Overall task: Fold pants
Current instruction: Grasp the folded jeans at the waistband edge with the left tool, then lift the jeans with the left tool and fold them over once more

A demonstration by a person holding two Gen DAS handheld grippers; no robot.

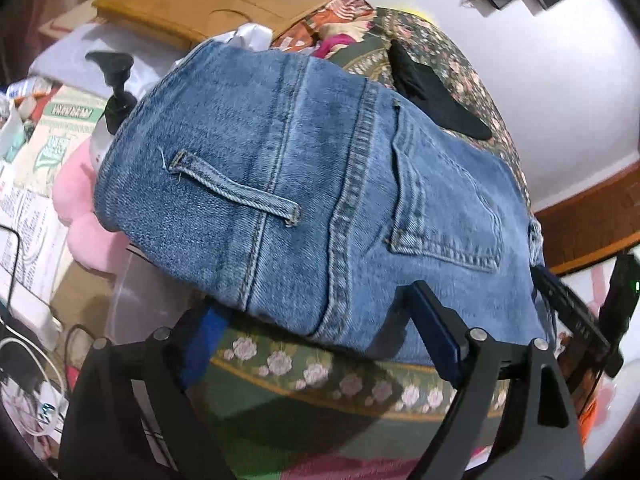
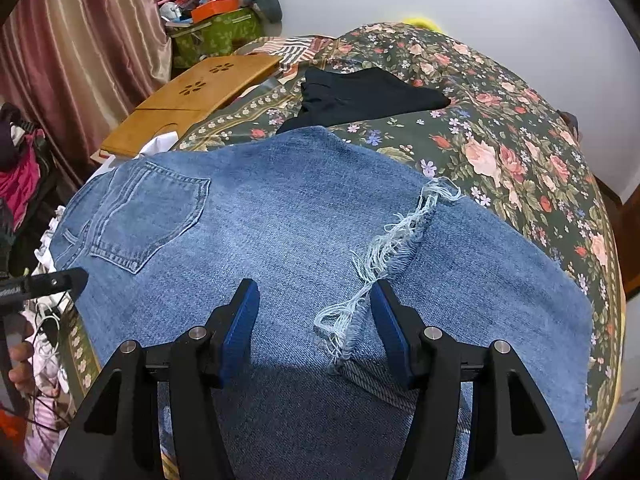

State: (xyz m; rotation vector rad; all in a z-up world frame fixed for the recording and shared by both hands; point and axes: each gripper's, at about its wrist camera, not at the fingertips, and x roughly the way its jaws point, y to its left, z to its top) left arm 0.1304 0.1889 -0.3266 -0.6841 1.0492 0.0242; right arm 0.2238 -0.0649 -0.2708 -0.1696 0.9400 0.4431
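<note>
Blue jeans (image 1: pixel 300 160) lie folded on a floral bedspread (image 1: pixel 304 376), waist end toward me with a belt loop (image 1: pixel 236 192) and a back pocket (image 1: pixel 448 208) showing. My left gripper (image 1: pixel 310 304) stands wide open at the near denim edge: its right finger lies over the cloth, while the edge covers its left fingertip. In the right wrist view the jeans (image 2: pixel 280 220) spread flat, and a frayed hem (image 2: pixel 384 252) runs down between the fingers of my right gripper (image 2: pixel 314 292). It is open just above the denim, with the pads pressing on nothing.
A folded black garment (image 2: pixel 360 92) lies farther back on the bedspread (image 2: pixel 500 120). A wooden lap tray (image 2: pixel 192 96) rests at the bed's left edge. A pump bottle (image 1: pixel 116 96), a pink plush (image 1: pixel 88 216), boxes and cables crowd the left side.
</note>
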